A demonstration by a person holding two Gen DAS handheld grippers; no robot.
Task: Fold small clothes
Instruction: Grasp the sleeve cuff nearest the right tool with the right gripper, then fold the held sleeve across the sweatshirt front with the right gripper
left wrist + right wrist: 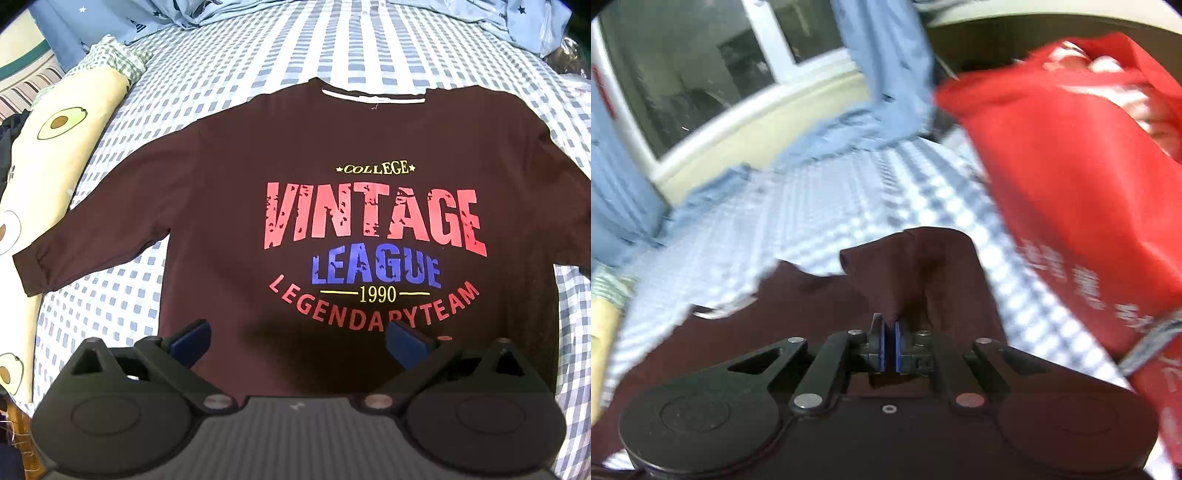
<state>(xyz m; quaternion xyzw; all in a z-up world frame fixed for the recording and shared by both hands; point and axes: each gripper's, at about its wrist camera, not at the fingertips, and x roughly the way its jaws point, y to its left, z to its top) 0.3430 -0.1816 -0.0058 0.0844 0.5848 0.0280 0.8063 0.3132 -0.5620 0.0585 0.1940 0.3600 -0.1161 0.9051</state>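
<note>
A dark maroon T-shirt (229, 206) with a "VINTAGE LEAGUE" print lies face up and spread flat on a blue-and-white checked bed sheet (258, 62). My left gripper (297, 341) is open and empty, hovering over the shirt's lower hem. My right gripper (889, 332) is shut on a fold of the maroon shirt (916, 269), apparently a sleeve, and holds it lifted off the sheet. The right wrist view is motion-blurred.
A cream avocado-print pillow (48, 155) lies along the left of the bed. Light blue bedding (122, 18) is bunched at the far edge. A red fabric bag (1071, 166) stands close on the right, a window (701, 70) behind.
</note>
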